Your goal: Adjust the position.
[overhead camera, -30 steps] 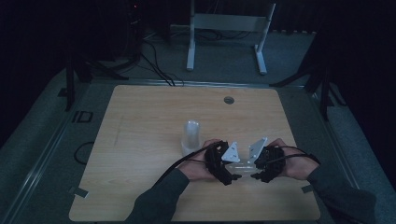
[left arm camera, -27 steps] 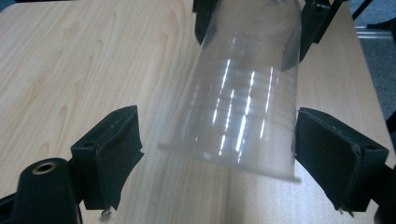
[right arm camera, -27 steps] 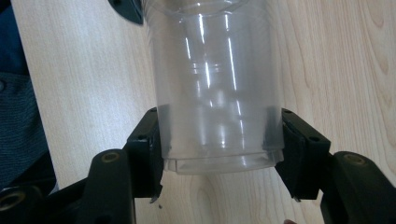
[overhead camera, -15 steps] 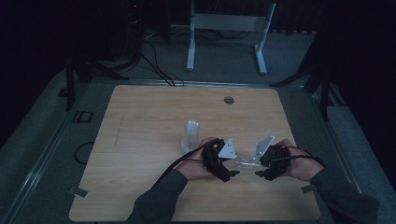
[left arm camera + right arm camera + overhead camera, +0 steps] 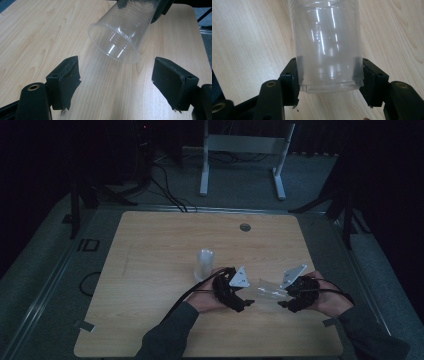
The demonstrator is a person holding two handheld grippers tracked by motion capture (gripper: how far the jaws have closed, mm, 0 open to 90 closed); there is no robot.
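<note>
My right gripper (image 5: pixel 329 77) is shut on the base of a clear plastic cup (image 5: pixel 327 45), which it holds on its side above the wooden table (image 5: pixel 150 250). In the high view that cup (image 5: pixel 269 290) points left from the right gripper (image 5: pixel 286 296) towards the left gripper (image 5: pixel 250 302). The left gripper (image 5: pixel 116 83) is open, its jaws wide apart, and the cup's open mouth (image 5: pixel 113 42) faces it just beyond the pads without touching them. A second clear cup stack (image 5: pixel 203 263) stands upside down on the table behind the left hand.
A round grommet (image 5: pixel 244 227) sits near the table's far edge. A white metal stand (image 5: pixel 245 150) and cables lie on the floor beyond the table. Bare wood spreads over the left and far parts of the table.
The two grippers have drawn apart: the right one moved right with the cup, the left one let go of the cup and stands open.
</note>
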